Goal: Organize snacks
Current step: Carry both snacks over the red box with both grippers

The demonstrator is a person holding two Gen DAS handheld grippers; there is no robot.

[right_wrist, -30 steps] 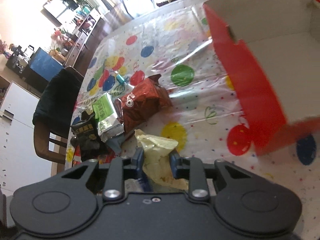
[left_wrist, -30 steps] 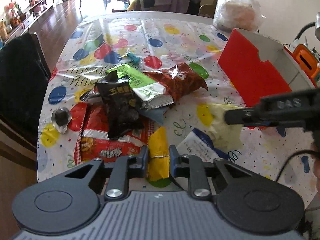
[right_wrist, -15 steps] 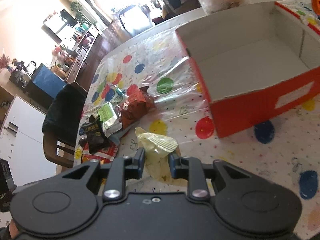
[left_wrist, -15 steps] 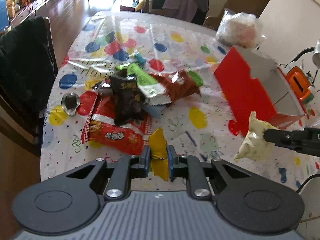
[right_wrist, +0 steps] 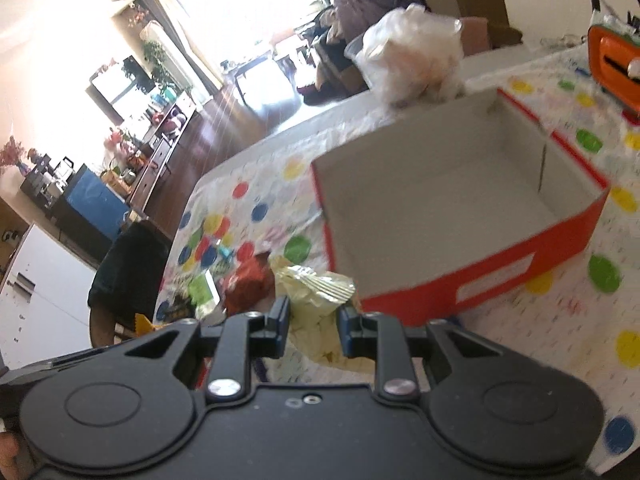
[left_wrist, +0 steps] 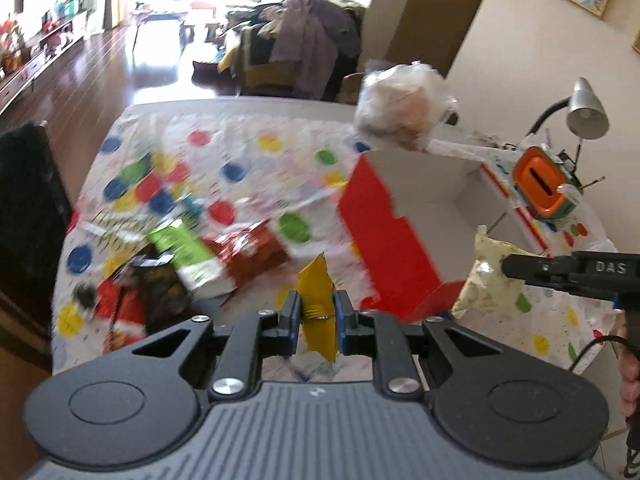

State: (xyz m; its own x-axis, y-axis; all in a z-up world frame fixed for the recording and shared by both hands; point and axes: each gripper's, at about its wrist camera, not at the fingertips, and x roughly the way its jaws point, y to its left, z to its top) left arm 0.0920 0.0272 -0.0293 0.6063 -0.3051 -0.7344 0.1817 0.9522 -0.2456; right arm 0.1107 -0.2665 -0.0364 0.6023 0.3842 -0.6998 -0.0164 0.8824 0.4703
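**Two snack packets held aloft beside open red box**

The left gripper (left_wrist: 316, 314) had its jaws closed on a yellow snack packet (left_wrist: 317, 304), the packet standing upright btwn the blue-edged pads and poking out above and below them. The right gripper (right_wrist: 313, 326), w/ jaws pinched narrow, clamped a crinkled pale-yellow snack bag (right_wrist: 316, 300); in the left wrist view that same bag (left_wrist: 486, 272) hung off the black finger tip marked "DAS", raised off the surface and just beside the near right corner of the red box.

The red box (right_wrist: 472, 280), white inside and open at the top, sat on the polka-dot cloth of the surface (left_wrist: 248, 152), near the right gripper. Nothing showed on the visible part of its floor.

Left of the box lay the rest of the snacks in a loose pile: a green-and-white packet (left_wrist: 188, 252) overlapping a red-brown foil bag (left_wrist: 248, 252), a dark packet (left_wrist: 160, 284) below them and a red bag (left_wrist: 124, 312) at the near left edge; motion blur hid their labels.

Behind the box stood a bulging clear plastic bag (left_wrist: 404, 104). To its right were an orange device (left_wrist: 540, 188) and a silver desk lamp (left_wrist: 586, 112). A dark chair (left_wrist: 28, 216) stood at the surface's left side.
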